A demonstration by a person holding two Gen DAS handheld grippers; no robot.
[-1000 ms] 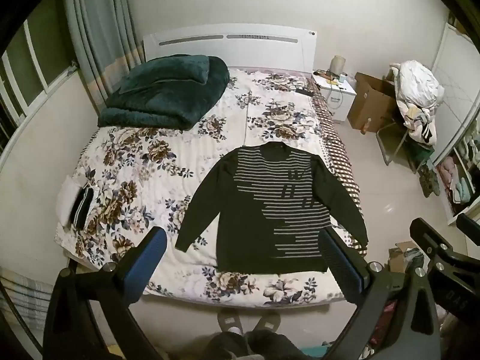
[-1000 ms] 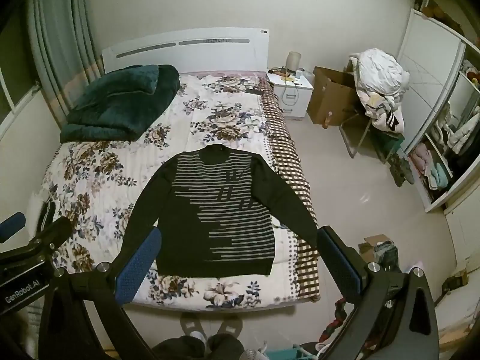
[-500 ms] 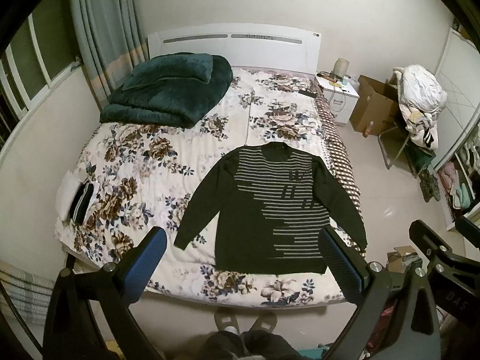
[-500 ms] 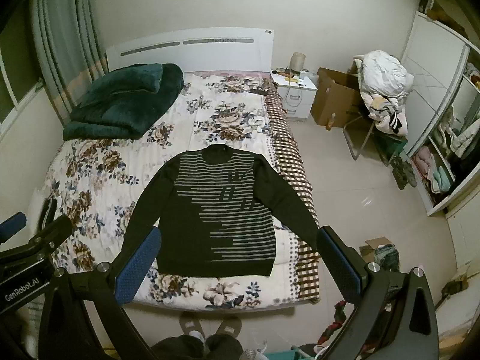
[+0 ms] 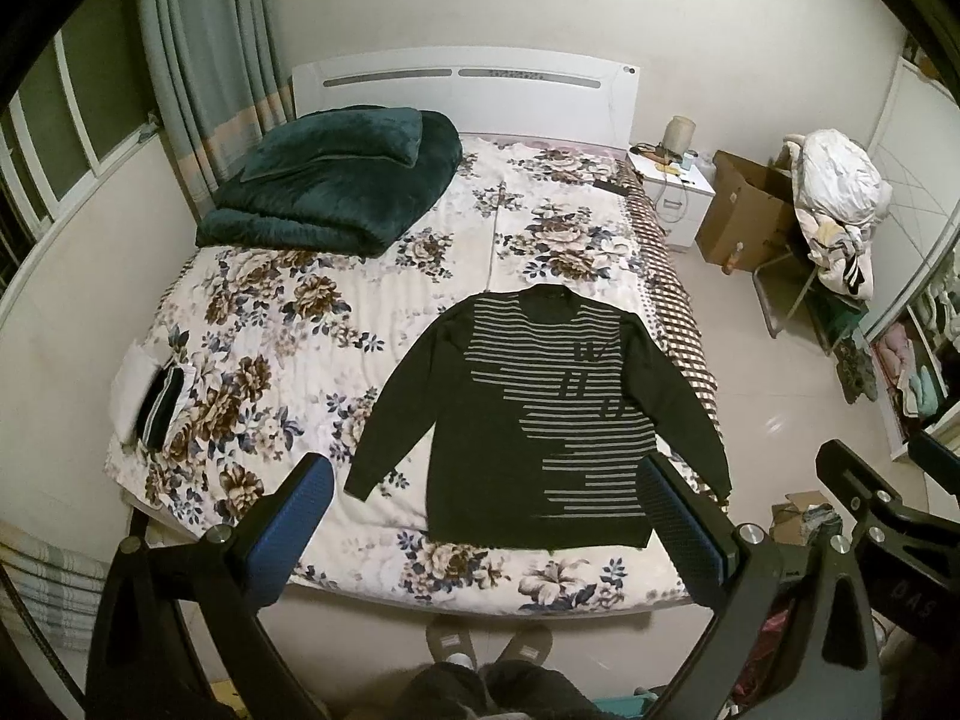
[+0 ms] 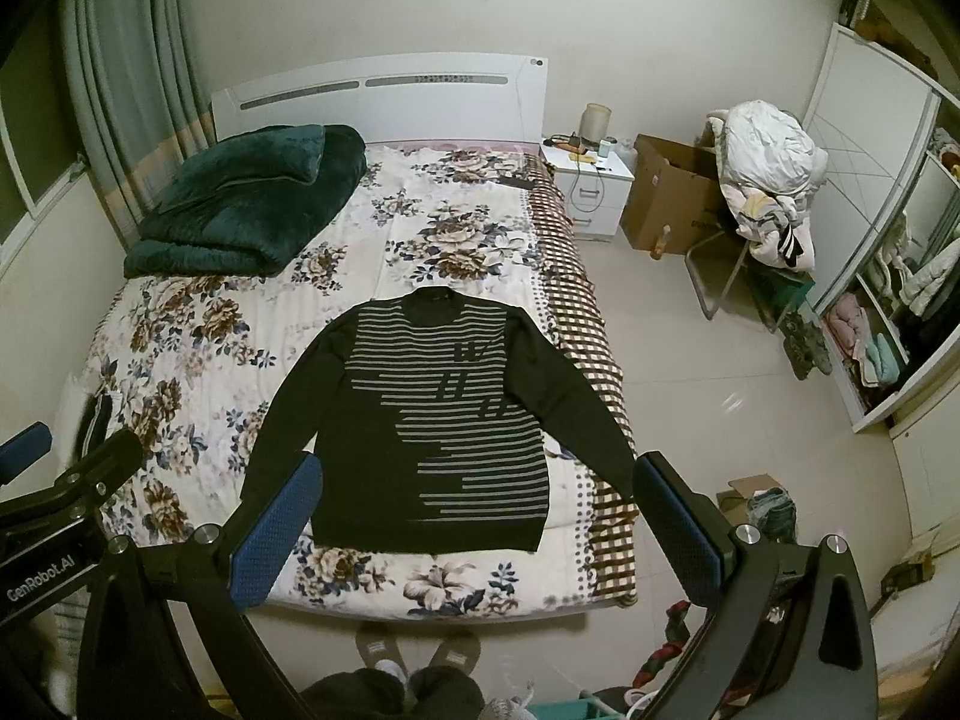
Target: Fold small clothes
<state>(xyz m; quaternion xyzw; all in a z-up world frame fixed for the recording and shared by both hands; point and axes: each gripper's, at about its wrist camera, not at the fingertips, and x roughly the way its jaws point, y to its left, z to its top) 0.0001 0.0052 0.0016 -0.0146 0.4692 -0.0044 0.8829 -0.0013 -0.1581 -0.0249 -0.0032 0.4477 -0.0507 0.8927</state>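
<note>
Since the earlier frame, both views have shifted slightly; the sweater (image 5: 534,414) is unmoved. It lies flat, face up, sleeves spread, on the bed (image 5: 288,324). Left gripper (image 5: 486,516) and right gripper (image 6: 474,510) gape wide, empty.

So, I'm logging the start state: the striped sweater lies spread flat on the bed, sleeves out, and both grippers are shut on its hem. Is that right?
Not quite. The sweater does lie flat on the bed, sleeves out, but both wrist views show the left gripper and right gripper open, above it, holding nothing.
</note>
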